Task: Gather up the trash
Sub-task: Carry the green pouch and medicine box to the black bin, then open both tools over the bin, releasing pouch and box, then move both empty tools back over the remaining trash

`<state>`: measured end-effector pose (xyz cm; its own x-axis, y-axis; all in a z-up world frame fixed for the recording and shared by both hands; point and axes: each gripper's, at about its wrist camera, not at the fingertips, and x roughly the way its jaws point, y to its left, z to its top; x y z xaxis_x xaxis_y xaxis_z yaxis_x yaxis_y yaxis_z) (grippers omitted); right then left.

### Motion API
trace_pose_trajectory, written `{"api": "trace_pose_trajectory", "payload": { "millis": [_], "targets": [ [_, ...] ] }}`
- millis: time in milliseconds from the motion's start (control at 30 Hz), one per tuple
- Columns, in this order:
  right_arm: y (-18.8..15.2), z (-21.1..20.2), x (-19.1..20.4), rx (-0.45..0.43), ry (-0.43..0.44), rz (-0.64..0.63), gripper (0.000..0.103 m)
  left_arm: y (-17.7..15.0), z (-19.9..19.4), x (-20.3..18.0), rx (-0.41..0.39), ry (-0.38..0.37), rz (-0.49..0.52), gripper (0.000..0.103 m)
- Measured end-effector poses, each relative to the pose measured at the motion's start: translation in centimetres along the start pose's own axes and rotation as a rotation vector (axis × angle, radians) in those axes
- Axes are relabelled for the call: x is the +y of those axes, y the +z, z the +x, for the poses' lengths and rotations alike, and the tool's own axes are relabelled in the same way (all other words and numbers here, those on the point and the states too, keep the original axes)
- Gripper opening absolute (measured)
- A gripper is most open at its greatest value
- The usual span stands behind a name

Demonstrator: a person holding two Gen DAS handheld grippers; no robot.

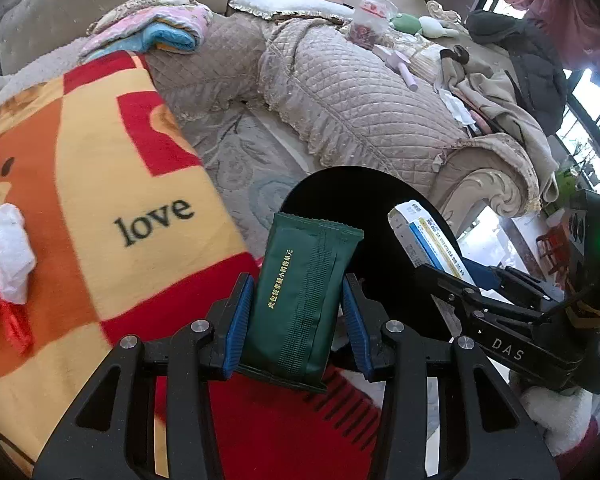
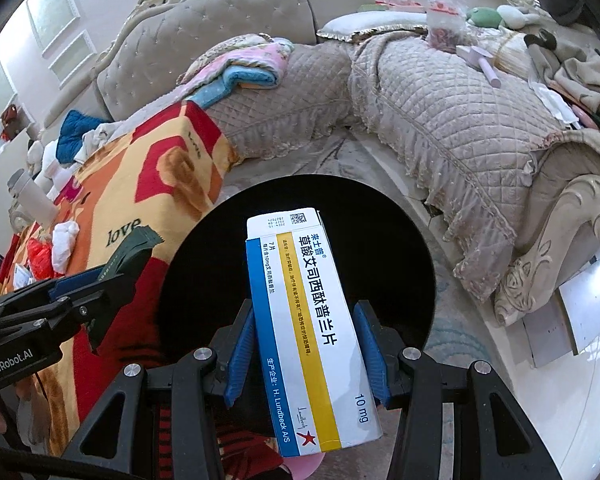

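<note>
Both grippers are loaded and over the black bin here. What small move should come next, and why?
Probably open the jaws and drop both. The left gripper clamps the green packet, the right gripper the medicine box, and both hang above the black bin. Crumpled tissue still waits on the blanket.

The right hand-held gripper (image 2: pixel 306 344) clamps a white medicine box (image 2: pixel 312 332) with blue and yellow stripes between its blue pads (image 2: pixel 240 352), the box standing lengthwise over the dark round opening of a black bin (image 2: pixel 204 264). At the left edge the left hand-held gripper (image 2: pixel 112 276) pinches a dark green packet (image 2: pixel 134 250). Behind it lies an orange and red blanket (image 2: pixel 168 168) with a crumpled white tissue (image 2: pixel 64 246) on it. A quilted beige sofa (image 2: pixel 440 120) curves across the background.
</note>
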<state>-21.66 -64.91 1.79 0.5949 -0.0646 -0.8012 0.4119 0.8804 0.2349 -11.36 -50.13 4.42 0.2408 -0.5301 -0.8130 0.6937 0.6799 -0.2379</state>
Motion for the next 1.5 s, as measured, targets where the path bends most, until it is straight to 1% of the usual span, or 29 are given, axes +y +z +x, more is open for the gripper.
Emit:
{"api": "trace_pose_trajectory", "payload": {
  "millis": [267,300,367,500,567,867,1100,1300,1500],
  "targets": [
    [0.4,0.3,-0.9,-0.003,-0.007,0.035,0.048,0.4,0.9,-0.3,-0.001,-0.053,-0.019,0.042],
    [0.4,0.2,-1.1,-0.004,-0.005,0.044,0.049,0.5,0.9,-0.4,-0.004,-0.059,-0.021,0.042],
    [0.5,0.1,-1.3,-0.008,-0.011,0.058,0.062,0.5,0.8,-0.4,-0.006,-0.079,-0.028,0.043],
    [0.4,-0.2,-1.5,-0.008,-0.008,0.074,0.063,0.4,0.6,0.0,0.003,-0.091,-0.04,0.047],
    [0.3,-0.2,-1.3,-0.004,-0.007,0.069,0.063,0.4,0.5,0.0,0.004,-0.089,-0.044,0.048],
    [-0.3,-0.1,0.2,0.017,0.009,0.052,0.063,-0.3,-1.3,0.7,-0.02,-0.045,-0.042,0.048],
    [-0.1,-0.7,2.5,0.011,0.026,0.014,0.064,-1.4,-3.0,2.3,-0.036,0.017,-0.051,0.048],
    [-0.5,-0.6,6.1,0.022,0.066,-0.038,0.066,-2.5,-5.0,5.3,-0.052,0.07,-0.105,0.048],
    [-1.2,0.4,10.4,0.055,0.114,-0.111,0.067,-4.2,-7.4,9.7,-0.065,0.125,-0.182,0.048]
  ]
}}
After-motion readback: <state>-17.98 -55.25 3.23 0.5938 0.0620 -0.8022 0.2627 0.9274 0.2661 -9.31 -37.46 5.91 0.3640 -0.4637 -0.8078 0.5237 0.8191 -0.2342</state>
